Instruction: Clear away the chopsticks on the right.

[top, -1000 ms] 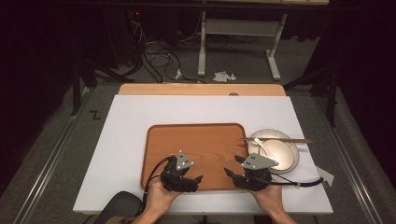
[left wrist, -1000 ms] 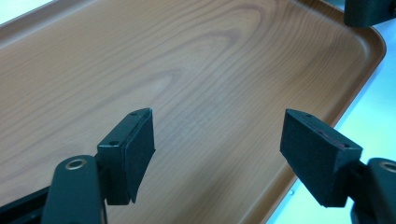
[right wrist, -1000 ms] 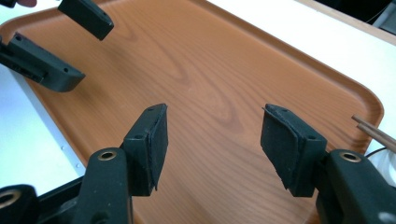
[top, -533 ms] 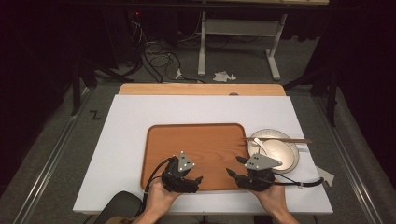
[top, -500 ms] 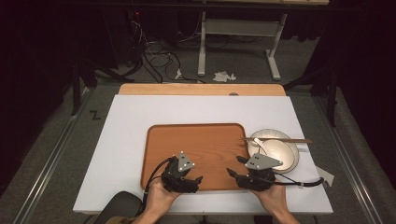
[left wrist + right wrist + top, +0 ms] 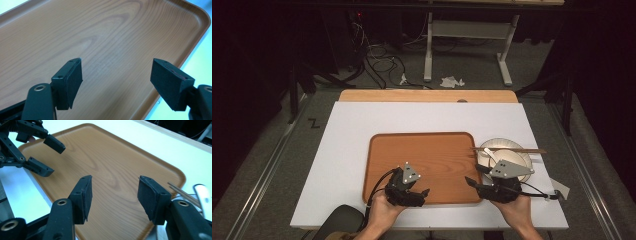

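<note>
Wooden tray bare, bowl holding spoon, chopsticks across rim

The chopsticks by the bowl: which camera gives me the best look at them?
The high view: the chopsticks lie across the white bowl right of the wooden tray, full length visible. The right gripper view catches just their tips past the tray's corner, beside a white spoon handle. The left gripper view looks onto the tray's wood instead.

Dim room: grey carpeted floor, a white metal table frame and tangled black cables far beyond the claws.
</note>
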A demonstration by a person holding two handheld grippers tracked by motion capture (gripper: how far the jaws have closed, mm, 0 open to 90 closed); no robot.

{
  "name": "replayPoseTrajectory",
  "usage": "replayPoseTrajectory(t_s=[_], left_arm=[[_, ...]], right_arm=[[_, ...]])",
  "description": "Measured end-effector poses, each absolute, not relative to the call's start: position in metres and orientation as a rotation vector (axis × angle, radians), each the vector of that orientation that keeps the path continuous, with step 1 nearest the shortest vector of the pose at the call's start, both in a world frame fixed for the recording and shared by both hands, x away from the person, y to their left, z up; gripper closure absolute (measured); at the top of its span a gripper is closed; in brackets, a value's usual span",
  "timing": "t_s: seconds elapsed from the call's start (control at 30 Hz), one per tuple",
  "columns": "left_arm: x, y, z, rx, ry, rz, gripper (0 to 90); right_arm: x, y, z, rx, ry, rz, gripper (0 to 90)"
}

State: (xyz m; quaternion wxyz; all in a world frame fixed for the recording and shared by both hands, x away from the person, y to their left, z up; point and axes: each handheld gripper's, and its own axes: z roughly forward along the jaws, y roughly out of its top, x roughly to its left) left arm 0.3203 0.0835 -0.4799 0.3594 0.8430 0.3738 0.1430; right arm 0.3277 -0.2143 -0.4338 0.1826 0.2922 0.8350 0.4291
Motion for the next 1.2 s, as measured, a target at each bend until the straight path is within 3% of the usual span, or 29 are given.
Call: replayPoseTrajectory(t_s=[0.57, 0.9, 1.2], left_arm=[[0.321, 0.083, -0.48, 2.177, 0.971, 0.358, 25.8], [0.322, 0.083, -0.481, 2.182, 0.976, 0.354, 25.8], [0.322, 0.082, -0.482, 2.185, 0.979, 0.351, 25.8]], right_arm=[[0.337, -0.271, -0.404, 0.895, 2.266, 1.145, 56.5], [0.371, -0.333, -0.388, 1.033, 2.177, 1.052, 61.3], [0.41, -0.358, -0.396, 1.14, 2.208, 0.919, 63.6]])
